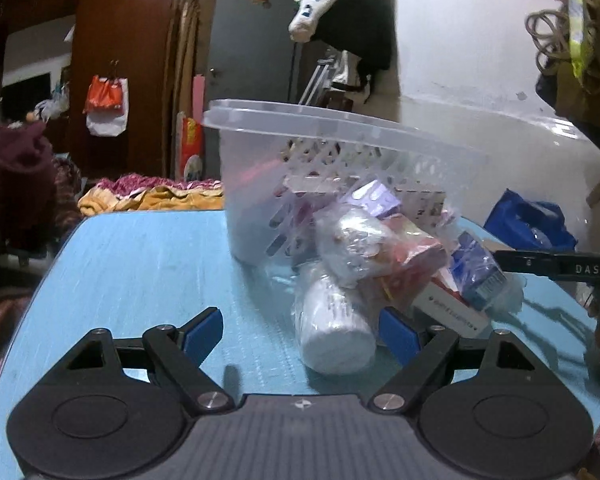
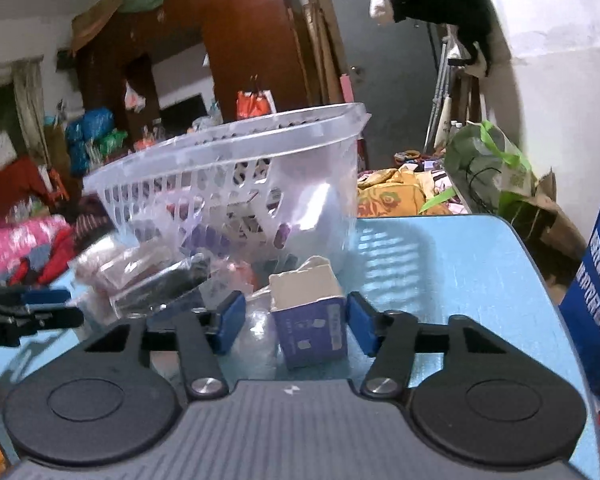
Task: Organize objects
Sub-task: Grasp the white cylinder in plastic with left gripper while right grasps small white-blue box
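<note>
- Blue table is seen filling the lower half of both views; the room behind is cluttered with clothes and bags.
- Clear plastic basket is tipped on the table, slotted side facing the grippers, rim tilted up; small packets are seen through its wall.
- Pile of items is spilled on the table just in front of the basket mouth (all loosely wrapped in clear plastic film).
- White bottle is lying on its side at the near end of the pile, flat end towards the left wrist camera.
- Blue box is standing on the table at the right end of the pile, torn-open white top up; in the left view it is seen at.
- White-and-red flat box is wedged between bottle and blue box; a pinkish packet is stacked above.
- Left gripper is held wide, low over the table; bottle is partly between its blue pads, touching or nearly touching the right pad, left pad well apart from it (no grip seen).
- Right gripper is narrowed around the blue box; right pad is against the box side, left pad is just beside it with crumpled film between (contact on that side cannot be told).
</note>
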The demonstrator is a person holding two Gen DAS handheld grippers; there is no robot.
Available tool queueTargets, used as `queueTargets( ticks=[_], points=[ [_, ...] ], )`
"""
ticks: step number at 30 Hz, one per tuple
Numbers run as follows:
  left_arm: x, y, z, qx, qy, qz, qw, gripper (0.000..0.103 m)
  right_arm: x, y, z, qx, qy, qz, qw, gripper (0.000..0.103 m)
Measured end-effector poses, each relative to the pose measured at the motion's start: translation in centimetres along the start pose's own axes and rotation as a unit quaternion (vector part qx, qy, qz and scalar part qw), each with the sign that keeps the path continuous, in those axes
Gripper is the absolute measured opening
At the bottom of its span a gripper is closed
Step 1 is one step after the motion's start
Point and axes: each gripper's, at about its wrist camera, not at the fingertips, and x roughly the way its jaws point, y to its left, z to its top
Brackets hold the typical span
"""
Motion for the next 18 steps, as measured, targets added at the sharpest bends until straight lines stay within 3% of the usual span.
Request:
queueTargets(
  ticks=[4, 9, 13, 18],
  points=[
    [0.2, 0.5, 0.1, -0.022, 0.005, 0.013, 0.9997, 0.088, -0.2, -0.9, -0.1, 0.027, 0.000, 0.010, 1.000, 0.051],
    [1.7, -1.5, 0.6, 0.027, 0.019, 0.029, 0.9990, 0.087, 0.2, -0.4, 0.0, 0.018, 0.004, -0.017, 1.000, 0.053],
    [3.3, -1.2, 0.9, -0.004, 0.058, -0.018, 0.9981, 0.085, 0.6, -0.3, 0.0, 0.013, 0.009, -0.028, 0.999, 0.053],
    [3.2, -1.0, 0.7, -0.015, 0.056, -0.028, 0.9979, 0.085, 1.1, -1.4, -0.1, 0.042, 0.021, -0.004, 0.999, 0.059]
  ],
)
